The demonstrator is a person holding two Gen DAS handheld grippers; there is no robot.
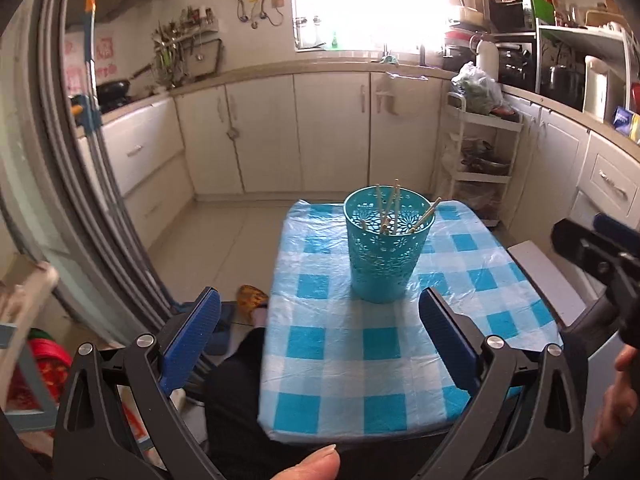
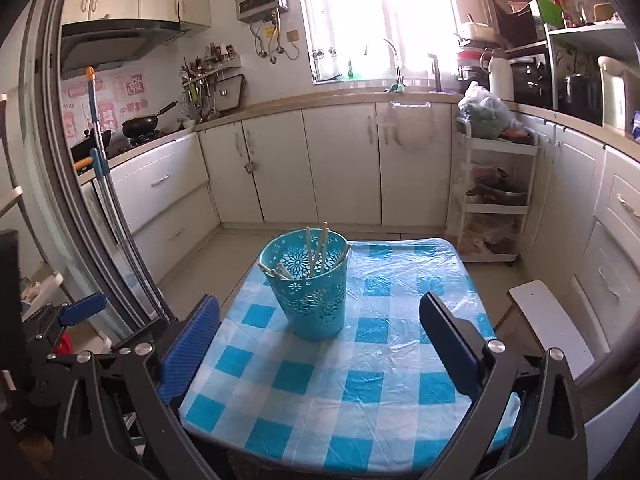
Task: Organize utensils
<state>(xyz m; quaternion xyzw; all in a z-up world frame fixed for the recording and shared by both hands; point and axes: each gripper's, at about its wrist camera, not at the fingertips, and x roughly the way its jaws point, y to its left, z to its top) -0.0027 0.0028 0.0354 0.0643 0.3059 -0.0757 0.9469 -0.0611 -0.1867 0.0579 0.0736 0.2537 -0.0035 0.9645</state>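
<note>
A teal perforated utensil cup (image 1: 384, 256) stands upright on the blue-and-white checked table (image 1: 340, 360). It also shows in the right wrist view (image 2: 312, 300). Several wooden chopsticks (image 1: 390, 210) stand inside it, leaning on the rim; they also show in the right wrist view (image 2: 316, 250). My left gripper (image 1: 320, 336) is open and empty, held back over the table's near left part, short of the cup. My right gripper (image 2: 320, 340) is open and empty, near the table's front, with the cup ahead and slightly left. The right gripper's body (image 1: 596, 252) shows at the right edge.
A white stool (image 2: 548, 328) stands right of the table. A white trolley (image 2: 492, 200) with bags and bowls stands beyond it. Kitchen cabinets (image 2: 340, 160) line the far walls. A door frame (image 2: 80, 208) and a mop handle (image 2: 98, 128) are on the left.
</note>
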